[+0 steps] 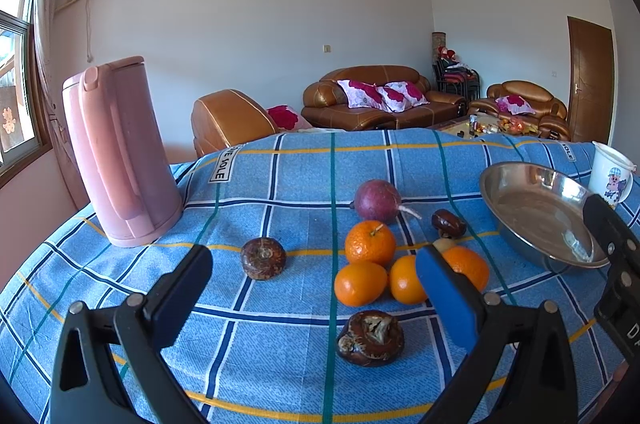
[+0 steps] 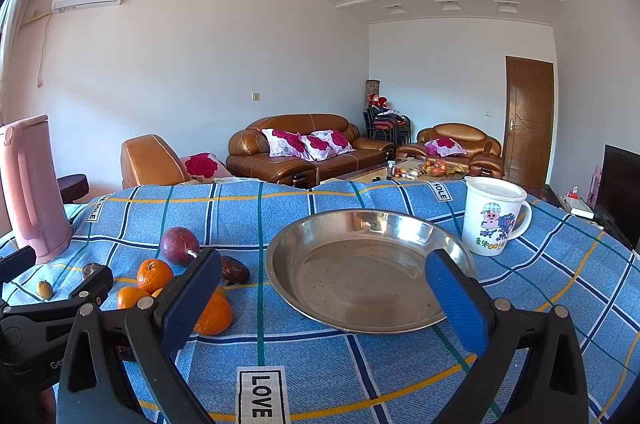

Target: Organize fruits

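From my seat at the controls, my left gripper [image 1: 314, 274] hangs above the near edge of the table [image 1: 280, 184], its two fingers spread wide with nothing between them. Just past it lies the fruit, all on the blue checked cloth: four oranges [image 1: 370, 242] bunched together, one partly hidden behind my right-hand finger pad, with a purple passion fruit [image 1: 377, 201] just behind them on the far side. Three brown water chestnuts (I take them for that by the dark skin) sit around the bunch: one [image 1: 263, 258] to the left, one [image 1: 370, 338] nearest me, and one [image 1: 449, 223] to the right, beside a small pale fruit I cannot name. A pink kettle [image 1: 120, 152] stands at the far left of the table. My right gripper [image 2: 324, 282] is also spread wide and holds nothing; it hovers at the near rim of the steel bowl [image 2: 280, 276], which holds no fruit. The bowl sits to the right of the fruit, near it but apart. In the right wrist view the oranges [image 2: 154, 274] and the passion fruit [image 2: 178, 244] show left of the bowl, and a small green-yellow fruit [image 2: 44, 289] lies farther left on its own. A white cartoon mug [image 2: 494, 216] stands just behind the bowl on the far right.
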The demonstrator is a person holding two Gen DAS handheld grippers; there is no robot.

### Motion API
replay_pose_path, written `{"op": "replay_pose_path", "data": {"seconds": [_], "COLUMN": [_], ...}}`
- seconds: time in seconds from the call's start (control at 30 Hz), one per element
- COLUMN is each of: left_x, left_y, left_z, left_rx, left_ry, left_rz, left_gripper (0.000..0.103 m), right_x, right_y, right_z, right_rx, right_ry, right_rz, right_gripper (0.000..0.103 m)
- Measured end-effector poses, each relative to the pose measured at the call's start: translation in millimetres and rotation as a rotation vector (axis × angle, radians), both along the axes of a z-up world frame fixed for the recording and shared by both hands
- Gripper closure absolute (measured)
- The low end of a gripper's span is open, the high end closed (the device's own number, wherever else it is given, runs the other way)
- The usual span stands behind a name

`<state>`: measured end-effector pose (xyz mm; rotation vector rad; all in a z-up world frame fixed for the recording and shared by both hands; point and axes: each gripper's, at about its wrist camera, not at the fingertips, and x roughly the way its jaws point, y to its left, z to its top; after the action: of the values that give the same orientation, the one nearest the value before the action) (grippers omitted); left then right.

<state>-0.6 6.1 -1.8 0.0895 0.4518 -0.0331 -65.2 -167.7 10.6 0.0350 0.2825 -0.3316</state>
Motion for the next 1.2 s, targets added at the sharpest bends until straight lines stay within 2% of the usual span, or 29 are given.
{"op": "replay_pose_path", "data": {"seconds": [0.97, 1.2], "left_x": [-0.5, -3.8], "left_y": [0.1, 1.9], "left_z": [-0.2, -3.9], "left_rx": [-0.003, -0.032], "left_ry": [0.004, 0.031], "left_rz": [0.000, -0.008], "left_gripper": [0.000, 0.000], "right_x": [0.6, -0.7], "right_y": [-0.2, -0.3], "right_z": [-0.2, -3.4], "right_rx": [0.000, 0.004], "right_ry": [0.004, 0.001], "right_rz": [0.000, 0.008], "right_gripper": [0.001, 0.001]}}
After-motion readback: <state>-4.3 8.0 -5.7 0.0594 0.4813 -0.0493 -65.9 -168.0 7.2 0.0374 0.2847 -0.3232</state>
